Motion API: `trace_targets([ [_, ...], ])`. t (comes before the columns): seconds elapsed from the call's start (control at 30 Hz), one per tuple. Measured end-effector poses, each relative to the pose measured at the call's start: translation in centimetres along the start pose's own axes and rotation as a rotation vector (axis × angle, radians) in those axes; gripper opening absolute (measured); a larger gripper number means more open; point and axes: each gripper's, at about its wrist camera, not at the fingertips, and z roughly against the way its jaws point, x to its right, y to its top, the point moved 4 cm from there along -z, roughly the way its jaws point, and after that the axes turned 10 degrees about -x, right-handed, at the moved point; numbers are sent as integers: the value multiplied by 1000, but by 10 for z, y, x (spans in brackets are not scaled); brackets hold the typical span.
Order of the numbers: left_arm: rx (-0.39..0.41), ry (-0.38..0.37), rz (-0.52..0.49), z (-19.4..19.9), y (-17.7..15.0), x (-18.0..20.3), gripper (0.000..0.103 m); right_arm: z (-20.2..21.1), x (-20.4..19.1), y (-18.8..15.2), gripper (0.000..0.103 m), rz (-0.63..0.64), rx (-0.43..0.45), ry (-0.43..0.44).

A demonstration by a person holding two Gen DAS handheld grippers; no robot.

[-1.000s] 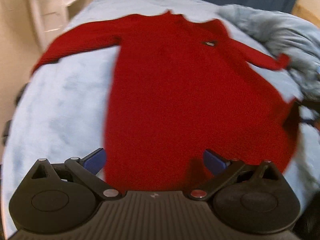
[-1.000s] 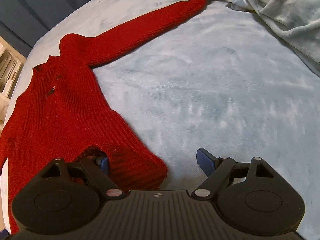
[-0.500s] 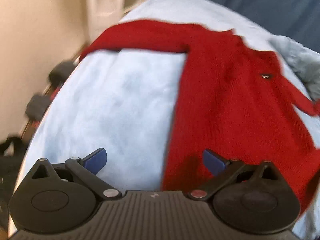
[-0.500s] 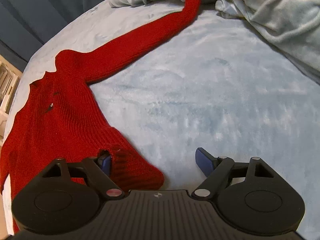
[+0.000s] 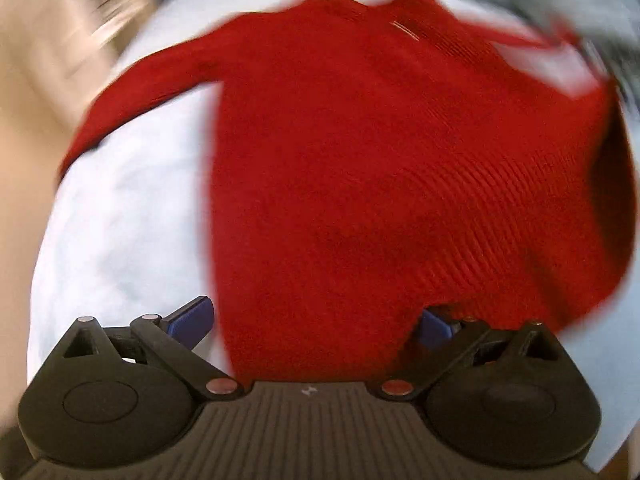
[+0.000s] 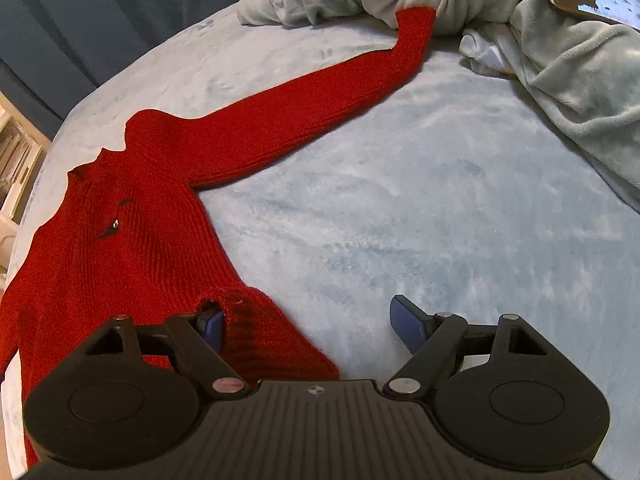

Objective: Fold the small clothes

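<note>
A red sweater is spread on a blue blanket. No writing can be read. Both the left gripper and right gripper are held wide over its hem.

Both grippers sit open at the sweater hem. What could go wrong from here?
1. The far sleeve cuff touches the bunched grey blanket; lifting may drag it.
2. The right gripper straddles only the hem corner of the red sweater, so a grab could slip.
3. The left gripper view is blurred, so aim is uncertain.
</note>
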Motion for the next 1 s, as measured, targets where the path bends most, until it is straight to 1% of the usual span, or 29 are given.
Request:
trace_targets([
  [0.03,16,-31,86,6,8,-19,103,0,0,0,82,2,0,1],
  [0.1,32,-73,218,13,21,-50,103,-2,1,0,82,0,0,3],
  [0.17,24,-92,293,14,28,-71,103,-4,0,-1,82,-11,-3,12],
  [0.23,11,-98,308,11,34,-77,103,-6,-2,-3,82,-14,-7,13],
  [0.3,-17,-90,300,1,35,-72,103,-8,-5,-4,82,-9,-8,6],
  [0.37,-47,-69,298,-4,29,-69,103,-8,-4,-4,82,-10,-7,-4],
  [0.43,-75,-39,301,-12,23,-74,103,-5,-2,0,81,-15,6,-4],
  [0.47,-94,-28,304,-12,12,-76,103,-2,0,3,80,-25,18,-7],
  [0.5,-120,-27,315,-16,8,-74,103,1,3,6,80,-40,28,-6],
  [0.57,-147,-56,341,-22,-2,-72,103,3,6,9,80,-61,33,15],
  [0.63,-141,-62,350,-19,-7,-66,102,1,6,9,80,-57,27,10],
  [0.67,-131,-63,353,-17,-8,-64,100,-1,6,8,80,-50,20,9],
  [0.7,-125,-71,356,-15,-7,-63,93,-3,6,6,80,-48,11,12],
  [0.73,-123,-98,365,-13,-6,-61,81,-6,6,4,80,-51,-5,22],
  [0.8,-124,-151,388,-10,-1,-61,69,-11,10,1,80,-69,-45,49],
  [0.9,-123,-165,427,-10,5,-62,69,-15,18,-5,80,-91,-99,88],
  [0.97,-124,-160,415,-9,5,-58,72,-17,23,-11,80,-97,-137,101],
  [1.0,-119,-152,398,-7,4,-54,76,-18,24,-15,80,-88,-156,105],
])
